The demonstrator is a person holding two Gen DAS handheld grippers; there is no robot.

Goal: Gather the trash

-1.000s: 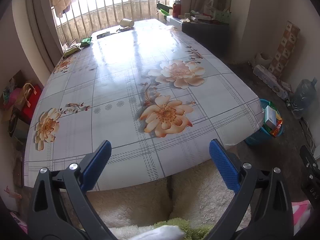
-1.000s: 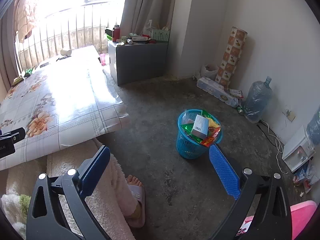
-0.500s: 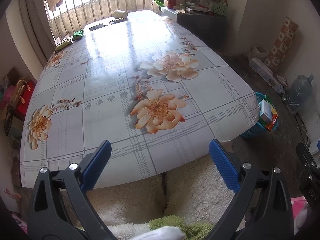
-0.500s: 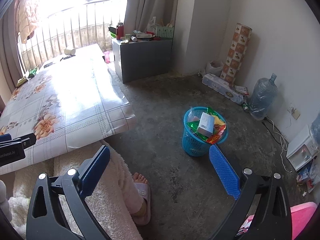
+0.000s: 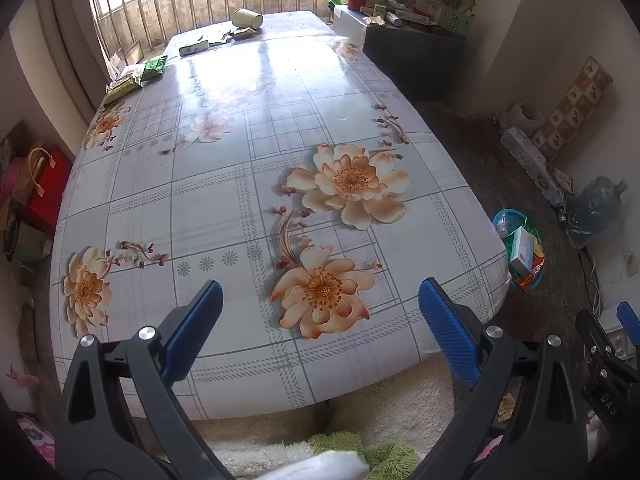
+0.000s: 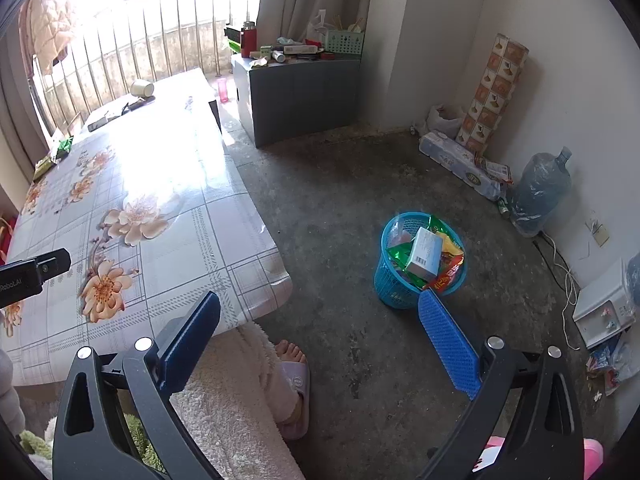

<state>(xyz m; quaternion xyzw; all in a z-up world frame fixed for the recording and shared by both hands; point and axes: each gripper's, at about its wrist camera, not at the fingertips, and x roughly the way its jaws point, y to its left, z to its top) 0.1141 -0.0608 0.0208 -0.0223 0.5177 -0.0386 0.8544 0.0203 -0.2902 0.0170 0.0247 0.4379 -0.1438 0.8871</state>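
My left gripper (image 5: 320, 300) is open and empty over the near edge of the flowered table (image 5: 224, 184). Far across the table lie a tipped paper cup (image 5: 248, 18), a small white box (image 5: 193, 48) and green wrappers (image 5: 154, 67). On the floor to the right stands a blue basket (image 6: 400, 284) filled with wrappers and a white carton (image 6: 425, 255); the same blue basket (image 5: 505, 216) shows in the left wrist view. My right gripper (image 6: 320, 320) is open and empty, held above the floor short of the basket.
A person's fleece-covered legs (image 6: 240, 392) and slippered foot (image 6: 294, 376) are under the table's near corner. A grey cabinet (image 6: 296, 92) with clutter stands at the back. A water jug (image 6: 538, 192), patterned roll (image 6: 494, 92) and cables line the right wall. Red bags (image 5: 40, 192) sit left of the table.
The left gripper has advanced over the table's near edge, so the far trash looks closer. The right gripper has eased back and to the right; the basket sits slightly farther.
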